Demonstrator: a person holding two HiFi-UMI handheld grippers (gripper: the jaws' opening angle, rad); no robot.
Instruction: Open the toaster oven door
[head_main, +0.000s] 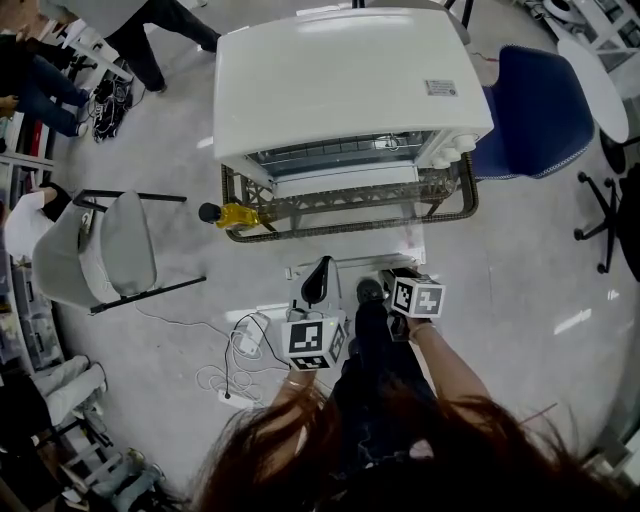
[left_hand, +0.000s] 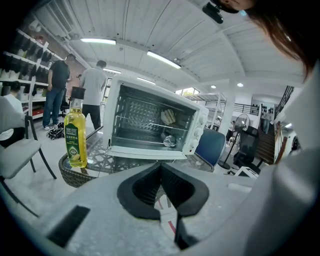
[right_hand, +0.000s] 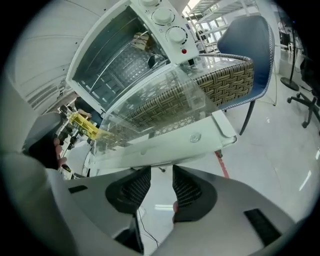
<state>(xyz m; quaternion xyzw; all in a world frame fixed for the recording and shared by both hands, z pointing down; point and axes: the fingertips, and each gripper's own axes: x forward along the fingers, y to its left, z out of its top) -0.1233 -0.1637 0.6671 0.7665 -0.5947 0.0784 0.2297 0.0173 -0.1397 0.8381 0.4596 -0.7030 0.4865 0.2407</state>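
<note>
White box-shaped toaster oven (head_main: 340, 80) on round wicker-rimmed, glass-topped surface (head_main: 455, 205). Clear glass door (right_hand: 160, 102) with white handle bar (right_hand: 165, 145), hinged at bottom, folded down roughly level, wire racks inside exposed. Right tool (right_hand: 159, 170): black ribbed pads apart, tips just short of handle bar, nothing pressed between. Left tool (left_hand: 160, 165): tips closed together, empty, held back from oven. Yellow oil bottle (left_hand: 75, 132) upright on surface near oven's left side. Blue upholstered chair (head_main: 540, 100) beside surface.
</note>
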